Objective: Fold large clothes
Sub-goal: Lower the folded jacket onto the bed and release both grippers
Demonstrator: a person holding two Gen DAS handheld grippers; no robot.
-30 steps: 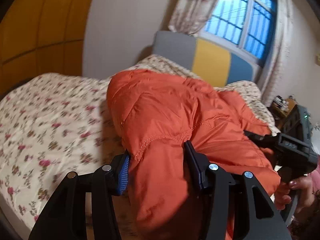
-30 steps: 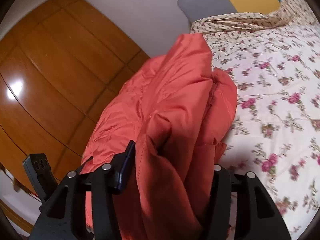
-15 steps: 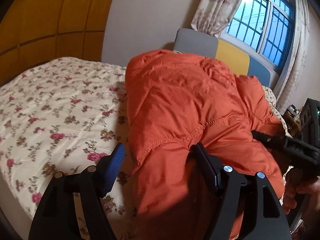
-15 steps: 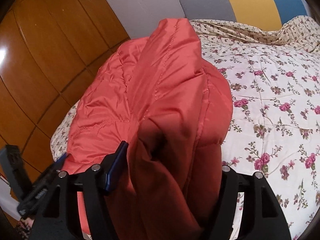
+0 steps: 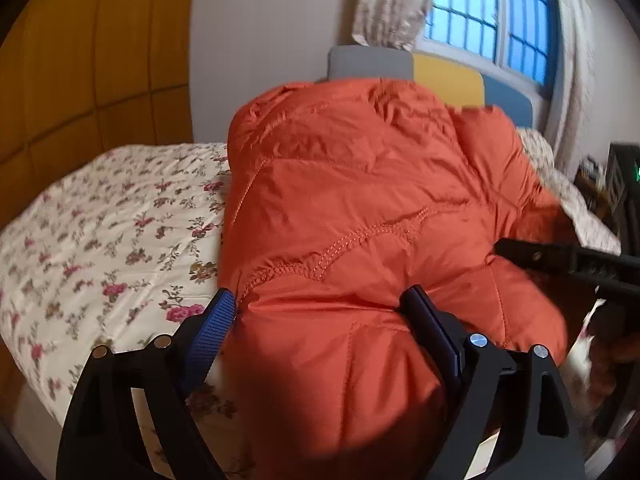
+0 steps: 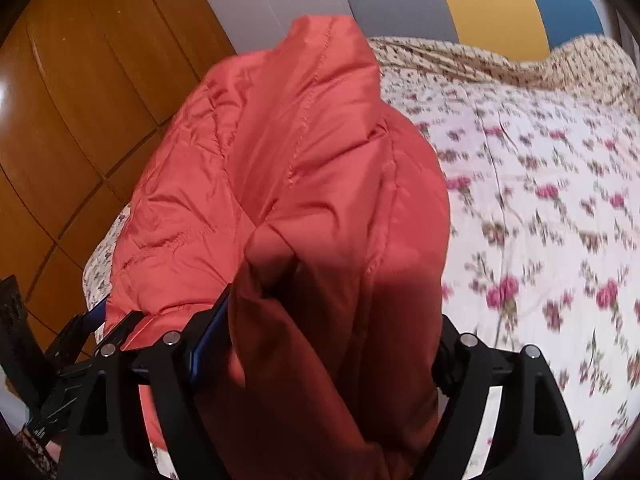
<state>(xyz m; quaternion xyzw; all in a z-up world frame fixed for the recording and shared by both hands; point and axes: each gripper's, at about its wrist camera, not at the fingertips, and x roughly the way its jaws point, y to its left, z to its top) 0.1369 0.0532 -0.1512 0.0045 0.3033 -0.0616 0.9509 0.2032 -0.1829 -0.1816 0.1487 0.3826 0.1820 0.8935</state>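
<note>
A puffy orange quilted jacket [image 5: 360, 200] is bunched up over the bed. My left gripper [image 5: 320, 308] is shut on a thick fold of it, with the blue pads pressed into both sides. My right gripper [image 6: 332, 320] is shut on another bundle of the same jacket [image 6: 304, 152], which fills the gap between its fingers. The right gripper also shows at the right edge of the left wrist view [image 5: 568, 260]. The left gripper shows at the lower left of the right wrist view [image 6: 88, 320].
The bed has a floral quilt [image 5: 100, 240], also seen in the right wrist view [image 6: 540, 200]. A grey, yellow and blue headboard [image 6: 480, 12] stands at the far end. Wooden wardrobe panels [image 6: 80, 100] line the left side. A window with curtains [image 5: 492, 20] is behind.
Both grippers have carried the jacket forward over the bed toward the headboard. The jacket now stands higher and nearer in both views. The grip on it is unchanged.
</note>
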